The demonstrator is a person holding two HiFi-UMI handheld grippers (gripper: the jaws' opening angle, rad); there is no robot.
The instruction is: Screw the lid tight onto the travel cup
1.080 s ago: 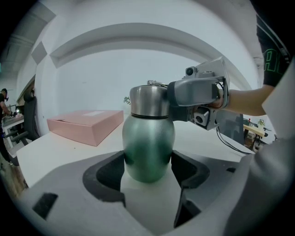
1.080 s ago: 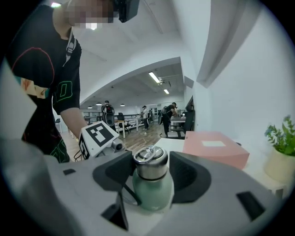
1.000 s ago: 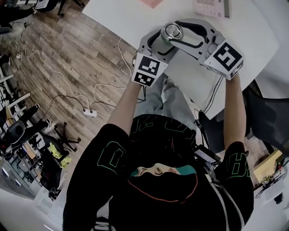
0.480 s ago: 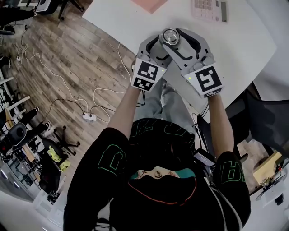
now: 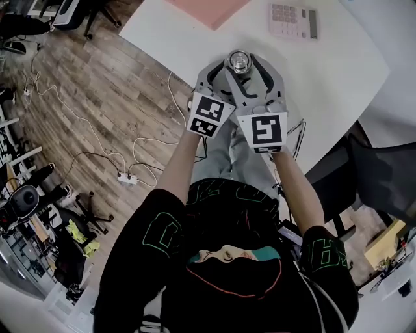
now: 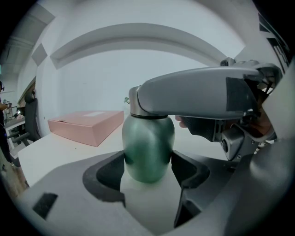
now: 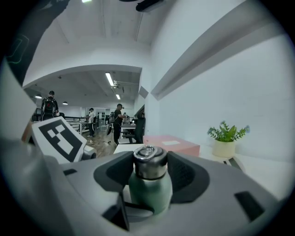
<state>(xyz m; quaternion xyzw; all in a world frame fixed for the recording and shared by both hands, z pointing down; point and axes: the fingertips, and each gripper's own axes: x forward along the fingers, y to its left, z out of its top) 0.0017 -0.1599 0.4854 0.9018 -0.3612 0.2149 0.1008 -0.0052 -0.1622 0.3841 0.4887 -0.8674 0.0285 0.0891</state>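
- My left gripper was clamped on the green body of the travel cup, with its fingers pressing low on both sides.
- My right gripper was closed on the steel lid, and its fingers hugged the lid from either side above the cup's shoulder.
- The cup stood upright between the two grippers, over the near part of the white table. I could not tell whether its base touched the table.
- The body was smooth and rounded where my left fingers sat. A hard twist could have spun the whole cup in that grip, so the lid would feel tight and not be.
- The lid was narrow and shiny, so my right fingers could have skidded round it or ridden up off its top.
- The lid looked level to me, but the thread was hidden. Forcing a crossed thread would have jammed it crooked.
- The right gripper crossed just above the left. A further turn could have knocked the casings together and jolted the cup toward the table edge and the floor.
- The pink box and calculator lay well apart and posed no danger.
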